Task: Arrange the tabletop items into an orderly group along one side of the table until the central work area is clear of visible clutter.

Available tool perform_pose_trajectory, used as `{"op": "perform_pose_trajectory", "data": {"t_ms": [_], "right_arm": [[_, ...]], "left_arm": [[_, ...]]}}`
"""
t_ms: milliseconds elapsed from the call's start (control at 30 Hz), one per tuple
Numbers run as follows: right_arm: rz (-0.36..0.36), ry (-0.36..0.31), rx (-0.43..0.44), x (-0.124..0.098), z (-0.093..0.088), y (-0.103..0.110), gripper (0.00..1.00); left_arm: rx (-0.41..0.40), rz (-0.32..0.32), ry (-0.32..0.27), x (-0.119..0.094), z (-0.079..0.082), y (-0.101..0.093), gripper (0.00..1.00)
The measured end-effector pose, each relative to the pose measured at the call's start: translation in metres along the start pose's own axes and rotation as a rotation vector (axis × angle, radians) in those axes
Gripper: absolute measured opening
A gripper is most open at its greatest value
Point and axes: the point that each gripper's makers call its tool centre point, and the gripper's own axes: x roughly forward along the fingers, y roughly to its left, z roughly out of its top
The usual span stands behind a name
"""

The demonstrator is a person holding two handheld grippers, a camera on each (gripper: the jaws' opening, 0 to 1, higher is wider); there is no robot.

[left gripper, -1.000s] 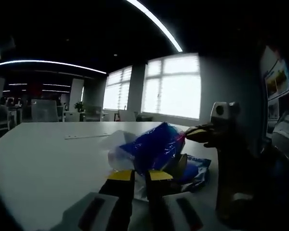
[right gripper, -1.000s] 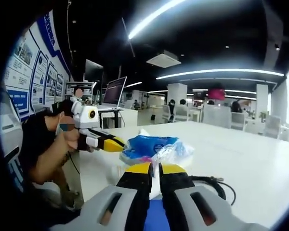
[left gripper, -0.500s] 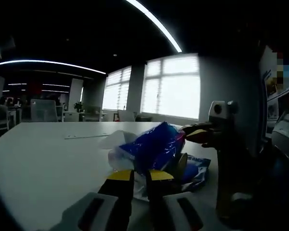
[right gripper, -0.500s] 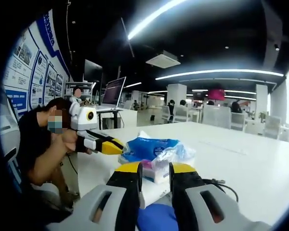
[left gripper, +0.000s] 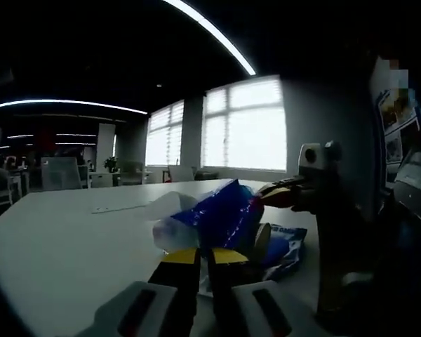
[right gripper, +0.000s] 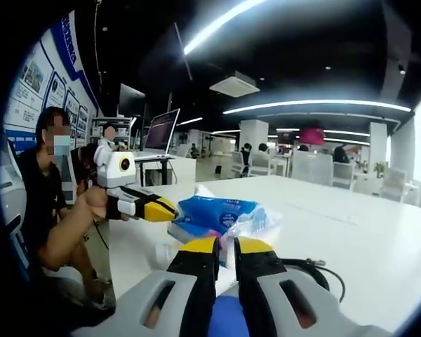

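Blue tissue pack (left gripper: 221, 214) lies just beyond your left gripper (left gripper: 202, 257), jaws clenched on its clear wrapper, apparently to drag it. In the right gripper view, your right gripper (right gripper: 226, 245) pinches the wrapper beside that pack (right gripper: 214, 213).

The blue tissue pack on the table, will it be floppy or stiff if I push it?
The blue tissue pack looks soft-wrapped, so it would probably dent and slide rather than roll. The crinkled clear plastic bag against it would likely drag along. Both look light.

Bright windows (left gripper: 244, 126); monitor (right gripper: 163, 130); wall posters (right gripper: 38, 84).
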Motion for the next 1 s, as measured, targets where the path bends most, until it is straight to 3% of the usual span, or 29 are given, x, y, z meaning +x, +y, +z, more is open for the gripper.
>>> {"op": "perform_pose_trajectory", "data": {"t_ms": [1000], "right_arm": [[-0.018,-0.073,-0.017,-0.016,0.026,-0.002,0.0]], "left_arm": [[0.064,-0.012,-0.045,-0.002,0.037,-0.009,0.02]]}}
